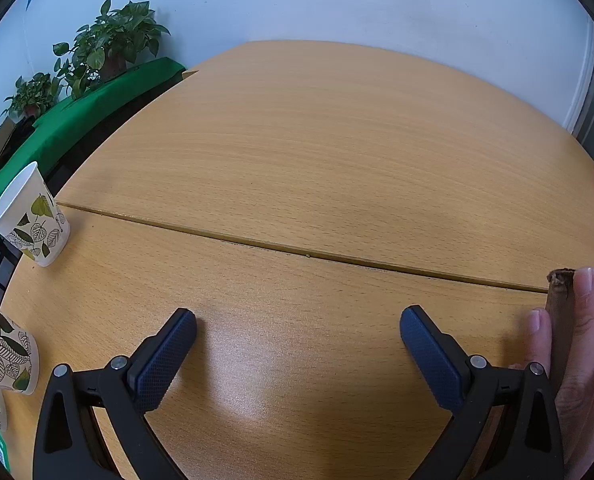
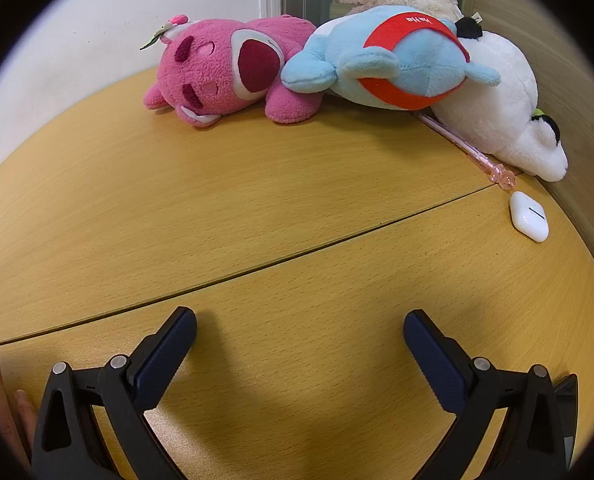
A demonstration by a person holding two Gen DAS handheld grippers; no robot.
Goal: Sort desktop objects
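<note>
A wooden tabletop point(image 1: 297, 168) with a seam across it stood against a white wall. The left tool point(image 1: 298, 326) hovered over bare wood, its pads spread apart and holding nothing; two leaf-patterned paper cups point(image 1: 31, 218) stood at the far left edge. The right tool point(image 2: 299, 328) was likewise spread wide and empty. Beyond it lay a pink plush toy point(image 2: 221, 70), a blue plush toy point(image 2: 393, 60) and a white plush toy point(image 2: 505, 100) touching in a row, with a pink pen point(image 2: 469, 148) and white earbud case point(image 2: 529, 216) nearby.
</note>
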